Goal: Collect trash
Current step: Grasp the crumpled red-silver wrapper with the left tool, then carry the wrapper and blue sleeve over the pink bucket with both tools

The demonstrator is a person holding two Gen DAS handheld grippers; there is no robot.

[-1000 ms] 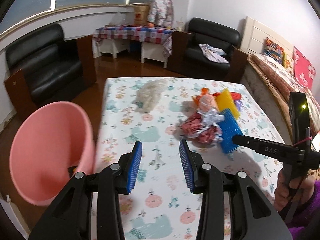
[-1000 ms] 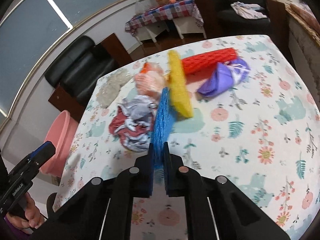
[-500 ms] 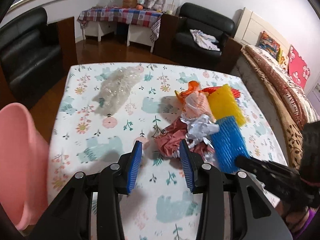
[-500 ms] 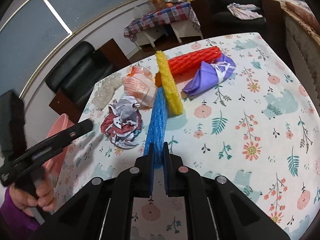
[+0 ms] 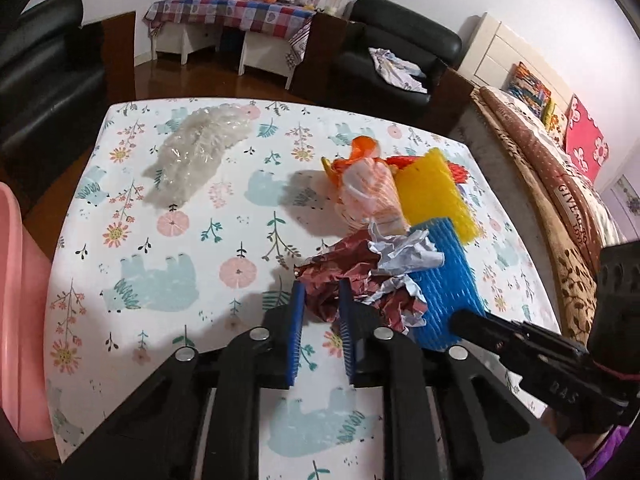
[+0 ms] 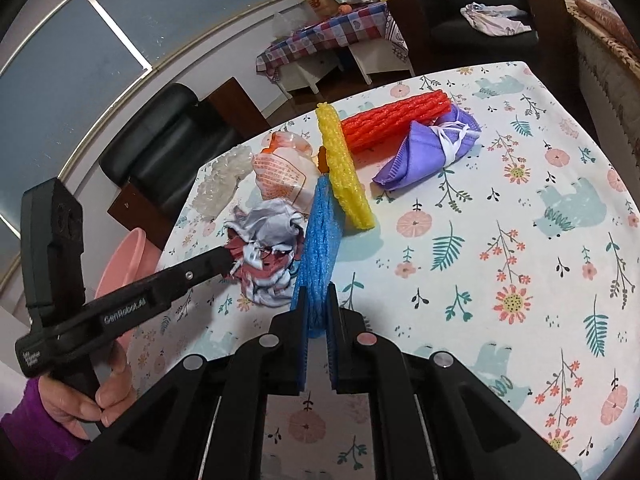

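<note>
Trash lies on the floral table (image 5: 172, 288). My left gripper (image 5: 322, 300) has its jaws narrowed around the near edge of a crumpled red and silver wrapper (image 5: 360, 276), also in the right wrist view (image 6: 268, 248). My right gripper (image 6: 318, 304) is shut on a blue foam net (image 6: 320, 240), which lies on the table beside the wrapper (image 5: 444, 292). Beyond lie a yellow foam net (image 6: 344, 168), a red foam net (image 6: 396, 120), an orange-printed plastic bag (image 5: 368, 192), a purple mask (image 6: 424, 148) and clear bubble wrap (image 5: 196, 152).
A pink bin (image 5: 20, 312) stands off the table's left edge, also seen in the right wrist view (image 6: 120, 256). Black armchairs (image 5: 396, 52), a checked-cloth table (image 5: 228, 12) and a bed (image 5: 560, 168) surround the table.
My left gripper moved right from the pink bin to the wrapper, and its jaws narrowed around the wrapper's edge. My right gripper stayed shut on the blue net.
</note>
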